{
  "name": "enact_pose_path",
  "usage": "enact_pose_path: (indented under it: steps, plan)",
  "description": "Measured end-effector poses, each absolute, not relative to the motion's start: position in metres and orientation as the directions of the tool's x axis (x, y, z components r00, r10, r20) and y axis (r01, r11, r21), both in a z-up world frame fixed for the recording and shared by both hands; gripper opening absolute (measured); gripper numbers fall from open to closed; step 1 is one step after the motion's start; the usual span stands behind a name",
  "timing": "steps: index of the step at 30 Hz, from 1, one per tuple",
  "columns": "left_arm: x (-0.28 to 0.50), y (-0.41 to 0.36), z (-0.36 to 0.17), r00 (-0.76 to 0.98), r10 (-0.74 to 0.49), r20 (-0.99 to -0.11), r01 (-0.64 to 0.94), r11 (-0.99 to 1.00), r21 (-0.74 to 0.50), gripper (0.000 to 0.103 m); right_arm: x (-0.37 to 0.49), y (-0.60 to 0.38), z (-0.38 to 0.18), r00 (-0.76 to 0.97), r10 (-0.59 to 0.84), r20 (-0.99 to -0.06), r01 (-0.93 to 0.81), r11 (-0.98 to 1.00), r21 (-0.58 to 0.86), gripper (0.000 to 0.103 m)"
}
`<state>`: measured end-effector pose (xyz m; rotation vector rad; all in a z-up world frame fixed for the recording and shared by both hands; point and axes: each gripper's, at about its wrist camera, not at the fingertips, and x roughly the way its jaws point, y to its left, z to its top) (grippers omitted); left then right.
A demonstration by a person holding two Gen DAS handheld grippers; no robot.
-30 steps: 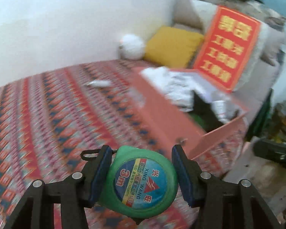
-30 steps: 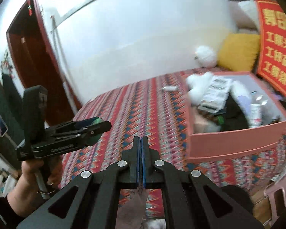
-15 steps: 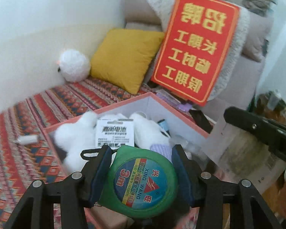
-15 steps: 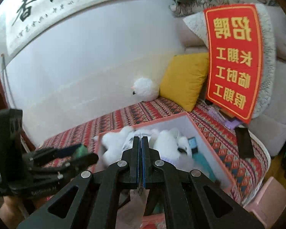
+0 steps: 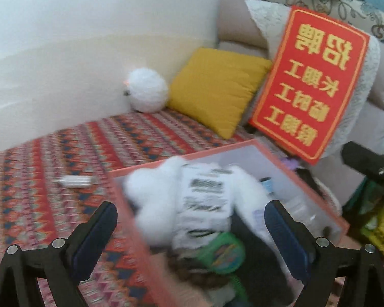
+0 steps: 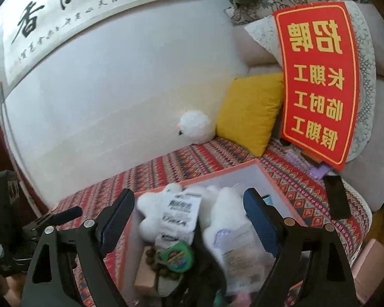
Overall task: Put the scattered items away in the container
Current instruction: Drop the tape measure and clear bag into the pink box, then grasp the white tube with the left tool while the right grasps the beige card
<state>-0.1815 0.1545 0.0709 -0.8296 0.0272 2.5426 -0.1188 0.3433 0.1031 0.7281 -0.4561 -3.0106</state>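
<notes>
Tape measure (image 5: 221, 253) lies label-up inside pink box (image 5: 281, 163), both jaws spread.

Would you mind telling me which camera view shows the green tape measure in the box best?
The right wrist view: the green tape measure is fairly sharp, lying in the pink box beside brown beads. In the left wrist view it is motion-blurred, below the open left gripper.

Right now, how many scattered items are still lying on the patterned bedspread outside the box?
1: a small white tube lies on the bedspread, left of the pink box. Others may be outside the camera views.
</notes>
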Motion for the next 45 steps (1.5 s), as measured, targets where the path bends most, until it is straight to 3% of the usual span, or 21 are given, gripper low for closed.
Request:
enact_pose_path:
  steps: [7, 15, 28, 34, 45]
  plan:
    - [-0.135, 0.1, 0.064, -0.785, 0.256, -0.564, -0.289, -0.957, -0.032, 0.097, -0.08, 0.278, 0.101, -0.866, -0.169, -0.47, 0.044, -0.963, 0.266, 0.09]
    - [-0.104, 0.024, 0.045, -0.804, 0.148, -0.575, -0.169, -0.985, -0.018, 0.097, -0.061, 0.193, 0.085, -0.804, -0.268, -0.531, 0.166, -0.958, 0.233, 0.091]
    - [-0.151, -0.058, -0.002, -0.755, 0.07, -0.651, -0.072, -0.997, -0.023, 0.098, -0.091, 0.093, 0.008, -0.658, -0.316, -0.684, 0.244, -0.948, 0.203, 0.09]
    - [-0.236, -0.044, -0.024, -0.717, 0.118, -0.688, -0.204, -0.978, 0.045, 0.098, -0.114, 0.078, -0.033, -0.593, -0.34, -0.73, 0.28, -0.937, 0.209, 0.09]
    - [-0.429, 0.073, -0.087, -0.594, 0.156, -0.789, -0.588, -0.754, 0.293, 0.097, -0.163, 0.094, -0.089, -0.457, -0.459, -0.762, 0.332, -0.883, 0.332, 0.09]
